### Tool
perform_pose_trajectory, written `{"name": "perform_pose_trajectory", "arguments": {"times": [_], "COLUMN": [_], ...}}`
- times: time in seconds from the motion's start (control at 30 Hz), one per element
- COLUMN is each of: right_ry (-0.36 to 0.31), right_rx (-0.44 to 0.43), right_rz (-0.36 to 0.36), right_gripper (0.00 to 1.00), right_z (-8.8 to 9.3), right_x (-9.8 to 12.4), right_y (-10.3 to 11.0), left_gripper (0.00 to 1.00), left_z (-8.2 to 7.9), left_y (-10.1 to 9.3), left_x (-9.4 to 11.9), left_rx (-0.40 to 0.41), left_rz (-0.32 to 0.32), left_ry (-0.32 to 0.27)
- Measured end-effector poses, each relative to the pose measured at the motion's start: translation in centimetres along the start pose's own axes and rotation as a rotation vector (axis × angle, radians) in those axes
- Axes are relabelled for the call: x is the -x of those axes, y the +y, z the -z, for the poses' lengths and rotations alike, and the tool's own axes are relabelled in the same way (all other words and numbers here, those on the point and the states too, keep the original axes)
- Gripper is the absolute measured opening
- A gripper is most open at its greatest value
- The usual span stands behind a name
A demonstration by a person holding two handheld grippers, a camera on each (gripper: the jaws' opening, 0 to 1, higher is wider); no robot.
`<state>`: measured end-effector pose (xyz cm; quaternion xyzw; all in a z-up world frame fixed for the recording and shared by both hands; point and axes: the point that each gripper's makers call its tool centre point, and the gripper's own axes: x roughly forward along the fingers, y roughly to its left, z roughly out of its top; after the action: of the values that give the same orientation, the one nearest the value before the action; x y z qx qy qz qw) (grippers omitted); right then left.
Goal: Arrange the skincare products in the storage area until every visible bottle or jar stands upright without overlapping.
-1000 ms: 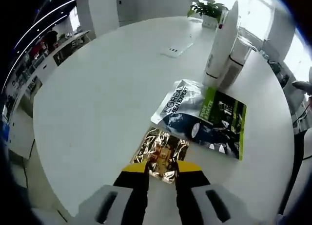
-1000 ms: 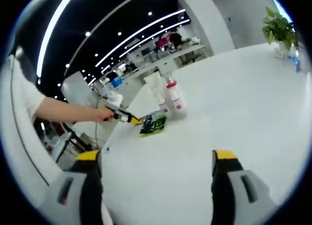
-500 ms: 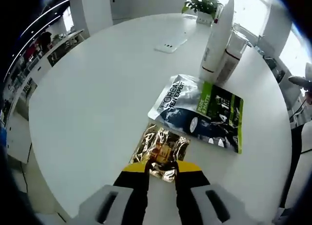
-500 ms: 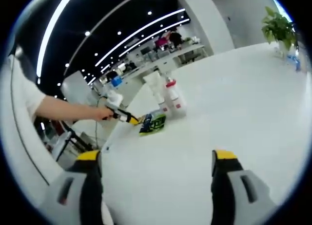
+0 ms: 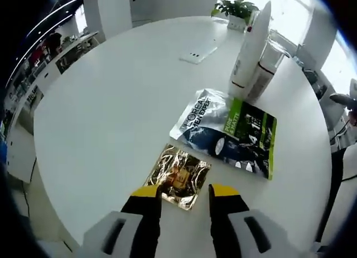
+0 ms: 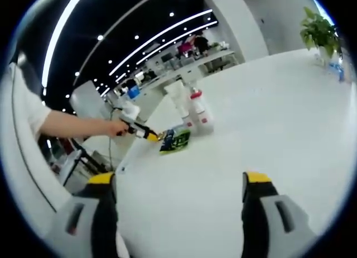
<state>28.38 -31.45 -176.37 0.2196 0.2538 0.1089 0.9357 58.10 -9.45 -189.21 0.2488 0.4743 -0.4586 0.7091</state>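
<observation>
On the larger sachet (image 5: 230, 134) I can read "L'OREAL MEN EXPERT" along its silver-blue half; its other half is green with dark print too small for me to make out. It lies flat on the white round surface (image 5: 111, 101). Nearer my left gripper (image 5: 183, 195) lies a second, smaller gold foil sachet (image 5: 178, 175), also flat, its writing unreadable from here. That makes two sachets, close together but not overlapping.

Beyond them I count two upright containers standing right beside each other: a tall white bottle (image 5: 249, 50) with a tapered top and a dark band at its base, and a shorter white bottle (image 5: 266, 65) next to it. Some vertical lettering runs down the tall one, too small to read.

My left jaws are parted, yellow tips straddling the near edge of the gold foil sachet without pressing on it; I hold nothing. Farther off on the surface sits a flat white panel (image 5: 197, 53), and a potted plant (image 5: 236, 9) stands at the far edge.

From the right gripper view I see the same group from afar: the two bottles, the green sachet (image 6: 175, 139), and the other gripper in a person's hand (image 6: 114, 127). My right gripper (image 6: 179, 186) has its jaws spread wide, holding nothing, over bare surface well apart from the products.
</observation>
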Motion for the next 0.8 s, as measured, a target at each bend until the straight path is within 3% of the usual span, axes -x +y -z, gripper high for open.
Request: {"name": "perform_pose_trajectory", "arguments": {"times": [0.27,0.43,0.53,0.6,0.67,0.8], "right_ry": [-0.005,-0.006,0.000,-0.005,-0.005,0.004], "right_rx": [0.004,0.005,0.013,0.016,0.013,0.020], "right_rz": [-0.011,-0.036,-0.053,-0.070,-0.081,-0.112], "right_gripper": [0.92,0.92,0.92,0.92,0.92,0.92], "right_z": [-0.2,-0.1,0.0,0.0,0.0,0.4], "right_x": [-0.1,-0.7,-1.1,-1.3,-1.5,-1.8], "right_y": [0.2,0.6,1.0,1.4,1.6,2.2], "left_gripper": [0.35,0.41,0.50,0.57,0.60,0.66], "left_z": [-0.6,1.0,2.7,4.7,6.6,9.7], "left_y": [-0.4,-0.7,-0.5,-0.2,-0.2,-0.5], "left_x": [2.1,3.3,4.2,4.8,5.2,6.2], "left_rx": [0.053,0.159,0.219,0.259,0.274,0.398], "left_rz": [-0.018,-0.026,-0.058,-0.102,-0.127,-0.145], "left_ry": [-0.090,-0.102,-0.092,-0.053,-0.029,-0.026]}}
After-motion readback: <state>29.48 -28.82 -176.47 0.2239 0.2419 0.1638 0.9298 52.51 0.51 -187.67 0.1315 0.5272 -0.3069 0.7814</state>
